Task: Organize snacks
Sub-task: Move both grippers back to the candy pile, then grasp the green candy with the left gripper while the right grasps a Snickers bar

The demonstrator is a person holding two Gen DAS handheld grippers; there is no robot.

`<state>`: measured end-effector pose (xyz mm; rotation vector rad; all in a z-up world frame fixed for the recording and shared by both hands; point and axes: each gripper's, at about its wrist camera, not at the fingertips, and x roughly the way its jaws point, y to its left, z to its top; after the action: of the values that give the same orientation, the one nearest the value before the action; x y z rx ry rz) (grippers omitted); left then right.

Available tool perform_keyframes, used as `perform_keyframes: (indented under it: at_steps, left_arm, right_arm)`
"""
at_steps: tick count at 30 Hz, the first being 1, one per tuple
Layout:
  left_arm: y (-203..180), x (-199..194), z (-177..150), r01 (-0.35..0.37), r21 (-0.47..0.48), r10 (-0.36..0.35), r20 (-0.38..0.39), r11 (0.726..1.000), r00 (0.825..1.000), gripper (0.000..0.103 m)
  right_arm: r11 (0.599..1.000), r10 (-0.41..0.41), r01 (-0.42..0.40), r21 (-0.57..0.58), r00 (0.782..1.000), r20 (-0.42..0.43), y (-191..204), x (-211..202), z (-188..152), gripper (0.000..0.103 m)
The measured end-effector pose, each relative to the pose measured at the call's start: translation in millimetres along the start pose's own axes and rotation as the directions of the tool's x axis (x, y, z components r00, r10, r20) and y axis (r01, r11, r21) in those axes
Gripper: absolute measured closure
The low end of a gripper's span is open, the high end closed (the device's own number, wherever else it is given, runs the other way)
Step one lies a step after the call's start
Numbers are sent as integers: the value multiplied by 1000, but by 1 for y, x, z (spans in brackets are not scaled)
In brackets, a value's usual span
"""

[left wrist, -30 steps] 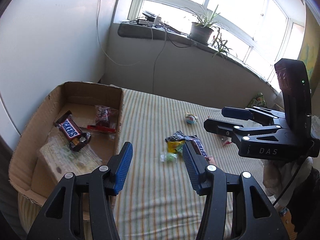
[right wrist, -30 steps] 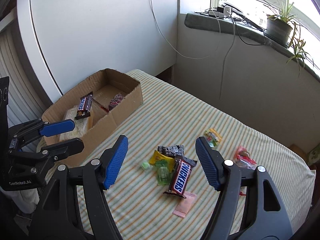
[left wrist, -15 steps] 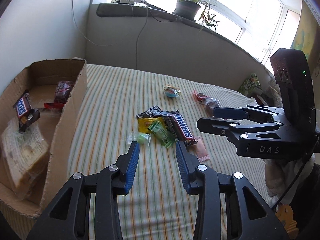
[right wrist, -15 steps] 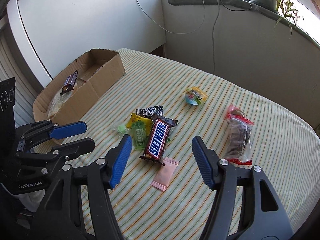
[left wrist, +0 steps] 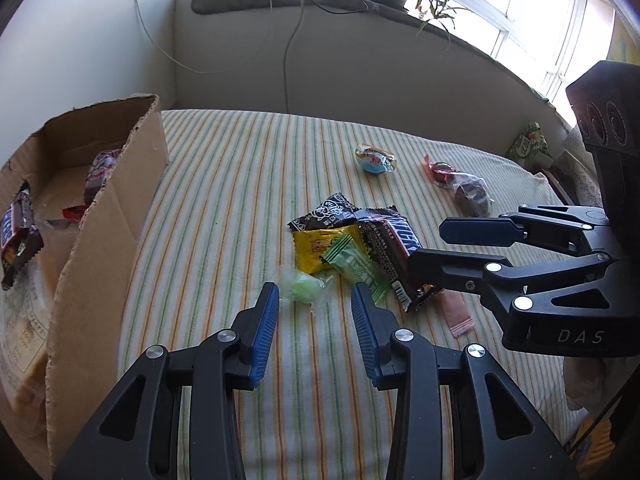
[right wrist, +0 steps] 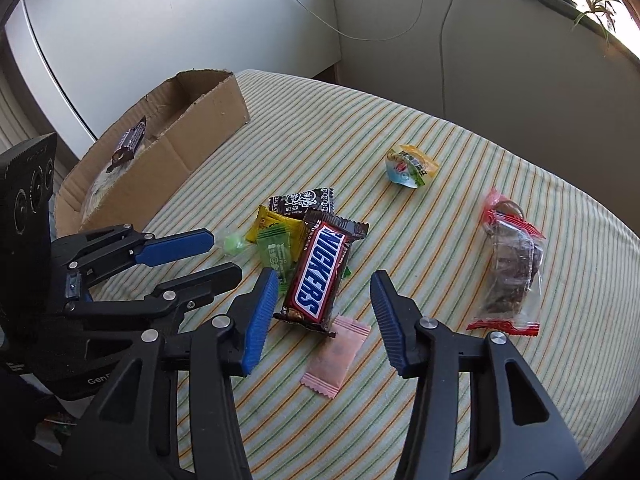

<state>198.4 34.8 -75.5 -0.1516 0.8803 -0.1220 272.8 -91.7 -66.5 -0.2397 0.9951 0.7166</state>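
Two grippers, both spread and empty, hover low over the snack pile on the striped cloth. The left gripper lines up on the small green candy, which lies just beyond its tips. The right gripper brackets the near end of the Snickers bar, which rests partly on the green packet and the pink sachet. Advice: lower the right straight down, close across the bar's width, and lift slowly so neighbours slide off. The cardboard box, far left, already holds some bars; carry there.
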Motion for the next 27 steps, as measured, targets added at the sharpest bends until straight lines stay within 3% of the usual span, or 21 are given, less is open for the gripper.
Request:
perform_keyframes:
  at_steps: [4,6,11,17,27]
  left_arm:
    - [2,5,2,4,-3,-4,-10,1000,1000,67]
    - [3,6,0,6,-1,-6,-13,1000,1000,67]
    - [1,8,0,7,11,-7,-14,1000,1000,78]
    - [-8,10,0,5,35,-4,-10,999,1000,83]
    - [-10,3,-2,12,34,-12,10,999,1000,86]
  right_arm:
    - [1000,-2,2,2,1000,-15,-1,9,3,53]
    - [1000,-1,1,4,1000,-28,-2,13,4,62]
    - [1000,12,-12,-5,999,-42,0,19,5,64]
    - [1000,6,-8,-26,998,-55,8,23,8,71]
    - [1000,0,-1,-17,999,-33,8,17,6,81]
